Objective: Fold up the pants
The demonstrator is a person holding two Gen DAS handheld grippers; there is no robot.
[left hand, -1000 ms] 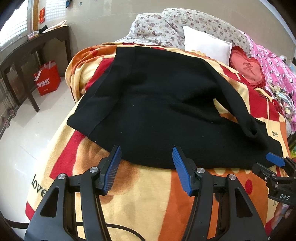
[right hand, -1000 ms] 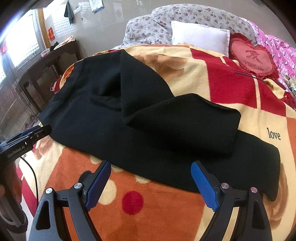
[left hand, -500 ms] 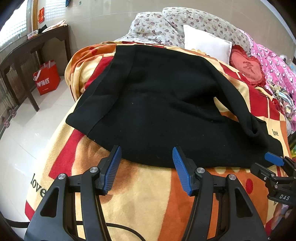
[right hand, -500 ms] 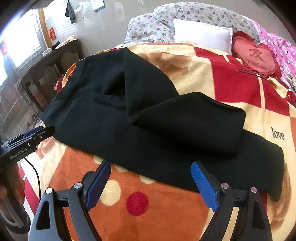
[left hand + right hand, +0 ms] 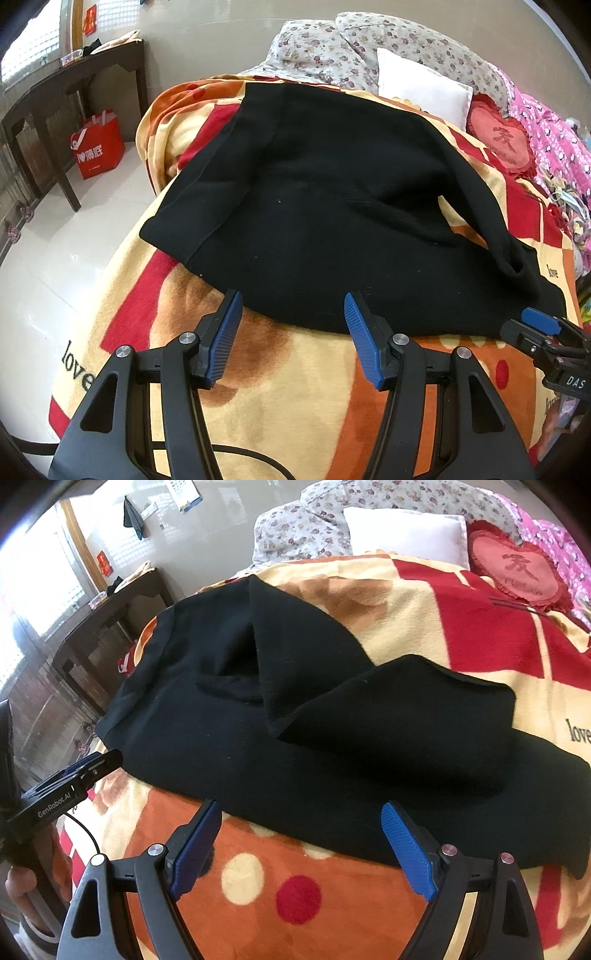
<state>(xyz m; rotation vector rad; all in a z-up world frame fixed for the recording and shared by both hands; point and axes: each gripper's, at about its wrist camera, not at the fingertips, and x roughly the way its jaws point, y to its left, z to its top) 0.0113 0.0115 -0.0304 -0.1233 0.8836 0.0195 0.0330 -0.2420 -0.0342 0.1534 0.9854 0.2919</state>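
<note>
Nothing has shifted in the last second: both grippers, left [image 5: 291, 310] and right [image 5: 301, 821], hover wide-jawed and empty before the black pants [image 5: 332, 221], the fold waiting.

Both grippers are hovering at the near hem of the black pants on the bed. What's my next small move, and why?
Probably lower both and pinch the near edge. The left gripper and right gripper are open and empty, just short of the black pants, whose near edge lies flat on the blanket. One leg end is already folded over on the right.
</note>
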